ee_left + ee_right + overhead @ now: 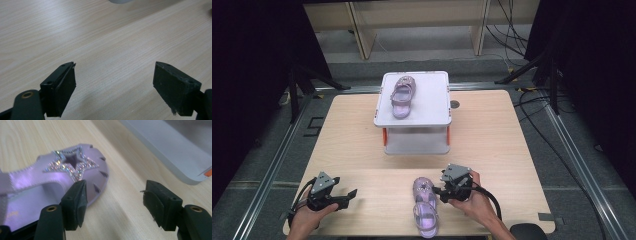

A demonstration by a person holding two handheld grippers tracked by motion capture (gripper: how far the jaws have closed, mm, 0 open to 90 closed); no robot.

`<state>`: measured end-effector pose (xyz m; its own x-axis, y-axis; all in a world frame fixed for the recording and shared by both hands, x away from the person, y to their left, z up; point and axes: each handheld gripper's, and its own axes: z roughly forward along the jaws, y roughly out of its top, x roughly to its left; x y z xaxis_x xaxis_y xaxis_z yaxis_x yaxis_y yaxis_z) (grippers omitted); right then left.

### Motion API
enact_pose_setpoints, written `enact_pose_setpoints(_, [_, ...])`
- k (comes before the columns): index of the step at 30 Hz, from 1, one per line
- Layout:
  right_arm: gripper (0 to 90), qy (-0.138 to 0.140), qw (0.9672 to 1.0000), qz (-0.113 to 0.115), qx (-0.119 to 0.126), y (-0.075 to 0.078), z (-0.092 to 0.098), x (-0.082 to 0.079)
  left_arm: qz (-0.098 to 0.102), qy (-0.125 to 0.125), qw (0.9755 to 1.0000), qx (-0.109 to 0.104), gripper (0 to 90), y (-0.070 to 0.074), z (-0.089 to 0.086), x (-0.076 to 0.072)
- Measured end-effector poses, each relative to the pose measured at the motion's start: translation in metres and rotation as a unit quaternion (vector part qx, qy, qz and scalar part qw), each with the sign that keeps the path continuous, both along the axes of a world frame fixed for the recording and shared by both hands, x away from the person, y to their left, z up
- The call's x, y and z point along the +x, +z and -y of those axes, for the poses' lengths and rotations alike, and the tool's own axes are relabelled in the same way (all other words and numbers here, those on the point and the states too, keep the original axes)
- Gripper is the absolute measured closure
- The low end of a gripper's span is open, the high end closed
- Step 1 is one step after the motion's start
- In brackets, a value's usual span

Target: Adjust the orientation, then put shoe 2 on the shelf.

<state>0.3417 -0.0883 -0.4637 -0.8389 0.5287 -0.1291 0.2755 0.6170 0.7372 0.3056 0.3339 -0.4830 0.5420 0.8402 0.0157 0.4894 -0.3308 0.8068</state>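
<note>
Right claw (113,202) beside starred sandal (50,182)

High cam looks fwd and down over the whole table (492,150) with the white box (427,107) at its far side, while each gripper cam skims the wood close up, the right one sharing the lilac sandal (50,177) nearest that box.

Pale matt wood-grain table top (362,135) showing fine streaks, glossy lilac plastic sandal (37,185) glinting with a glittery star, smooth white plastic box (432,107) looking satin, matt black gripper pads (62,87) appearing rubbery
</note>
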Motion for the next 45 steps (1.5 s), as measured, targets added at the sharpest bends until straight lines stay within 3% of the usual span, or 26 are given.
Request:
enact_pose_setpoints(4, [35.5,0.0,0.9992,-0.017,0.036,0.008,0.007,-0.004,0.002,-0.003,1.0,0.003,17.9,0.0,-0.001,0.0])
enact_pose_setpoints(11, [36.1,0.016,0.9984,-0.023,0.049,0.011,0.007,-0.013,0.0,0.002,0.9999,0.01,17.9,0.001,-0.002,-0.001])
enact_pose_setpoints(13, [36.5,0.012,0.9977,-0.027,0.061,0.013,0.007,-0.016,0.001,0.003,1.0,-0.003,17.9,0.001,-0.001,-0.001])
enact_pose_setpoints(20, [39.3,0.033,0.994,-0.015,0.103,0.025,-0.003,-0.04,0.001,0.005,1.0,-0.004,17.9,0.001,-0.001,-0.001])
enact_pose_setpoints(26, [42.2,0.058,0.9935,-0.015,0.097,0.025,-0.014,-0.052,0.002,0.005,1.0,-0.003,17.9,0.001,-0.001,-0.001])
enact_pose_setpoints(27, [42.4,0.056,0.9936,-0.014,0.097,0.025,-0.015,-0.053,0.002,0.002,0.9999,0.01,17.9,0.002,-0.003,0.0])
enact_pose_setpoints(29, [42.6,0.057,0.9937,-0.008,0.096,0.024,-0.016,-0.054,0.003,0.007,1.0,-0.004,17.9,0.001,-0.001,0.0])
enact_pose_setpoints(31, [43.0,0.059,0.9934,-0.014,0.097,0.024,-0.016,-0.056,0.001,0.01,0.9999,-0.003,17.9,0.001,-0.002,0.0])
enact_pose_setpoints(32, [43.2,0.059,0.9932,-0.014,0.099,0.023,-0.017,-0.057,-0.001,0.008,0.9999,0.007,17.9,0.001,-0.003,0.0])
enact_pose_setpoints(33, [43.4,0.06,0.9933,-0.013,0.098,0.023,-0.017,-0.058,-0.002,0.012,0.9999,-0.007,17.9,0.0,-0.002,0.0])
enact_pose_setpoints(34, [43.6,0.061,0.9933,-0.013,0.097,0.022,-0.017,-0.059,0.0,0.01,0.9999,-0.004,17.9,0.0,-0.002,0.001])
enact_pose_setpoints(35, [43.8,0.061,0.9936,-0.011,0.094,0.021,-0.018,-0.06,0.003,0.001,0.9999,0.012,17.9,0.0,-0.004,0.002])
enact_pose_setpoints(37, [44.1,0.062,0.9943,-0.009,0.087,0.018,-0.02,-0.062,-0.002,0.01,0.9999,-0.003,17.9,0.0,-0.001,0.001])
enact_pose_setpoints(40, [44.9,0.065,0.9952,-0.003,0.073,0.013,-0.024,-0.063,-0.001,0.007,1.0,0.0,17.9,0.0,0.0,0.0])
enact_pose_setpoints(41, [45.2,0.067,0.9953,-0.003,0.07,0.012,-0.025,-0.064,0.0,0.0,0.9999,0.011,17.9,0.001,-0.002,0.001])
enact_pose_setpoints(43, [45.2,0.069,0.9955,-0.003,0.065,0.011,-0.027,-0.065,0.002,0.005,1.0,-0.002,17.9,0.0,-0.001,0.0])
enact_pose_setpoints(44, [45.2,0.07,0.9952,-0.006,0.069,0.01,-0.029,-0.065,0.0,0.007,0.9999,0.01,17.9,0.001,-0.003,0.0])
enact_pose_setpoints(45, [45.2,0.072,0.9953,-0.004,0.064,0.01,-0.03,-0.066,-0.002,0.008,0.9999,0.007,17.9,0.001,-0.003,0.0])
